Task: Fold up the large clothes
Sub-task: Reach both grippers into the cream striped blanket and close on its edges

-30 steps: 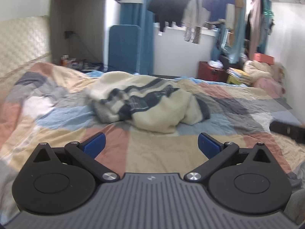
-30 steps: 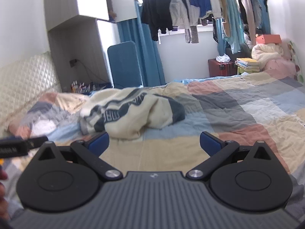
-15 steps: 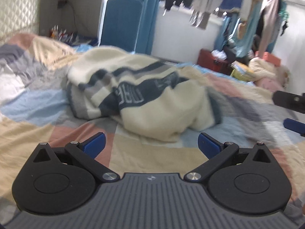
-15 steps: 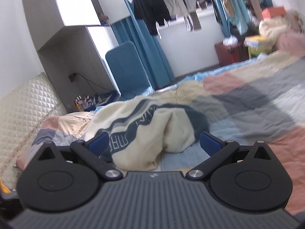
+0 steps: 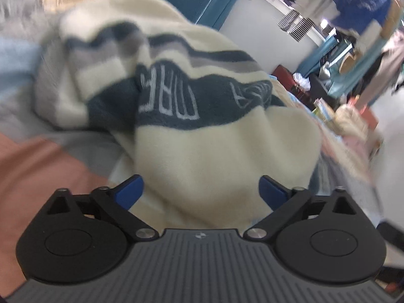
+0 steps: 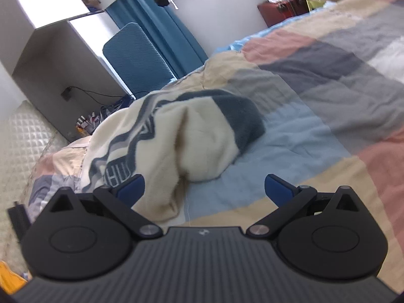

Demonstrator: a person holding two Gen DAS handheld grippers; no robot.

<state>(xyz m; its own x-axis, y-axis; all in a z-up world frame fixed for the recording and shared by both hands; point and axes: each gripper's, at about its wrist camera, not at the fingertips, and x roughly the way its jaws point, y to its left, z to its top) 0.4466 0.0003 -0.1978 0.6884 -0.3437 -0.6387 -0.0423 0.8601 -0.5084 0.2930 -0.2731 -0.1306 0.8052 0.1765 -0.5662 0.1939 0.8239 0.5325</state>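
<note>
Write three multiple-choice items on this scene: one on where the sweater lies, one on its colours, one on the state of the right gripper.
1. Where is the sweater?
A. bunched on the quilt
B. hung at the window
C. on the chair

2. What colours is it?
A. red and black
B. cream with dark blue bands
C. plain green

3. How is the right gripper?
A. shut on the sweater
B. shut on nothing
C. open

Key: 1 A, it lies in a heap on the patchwork quilt. 2 B, cream fleece with dark bands and pale lettering. 3 C, its blue fingers stand wide apart, pressing nothing.
</note>
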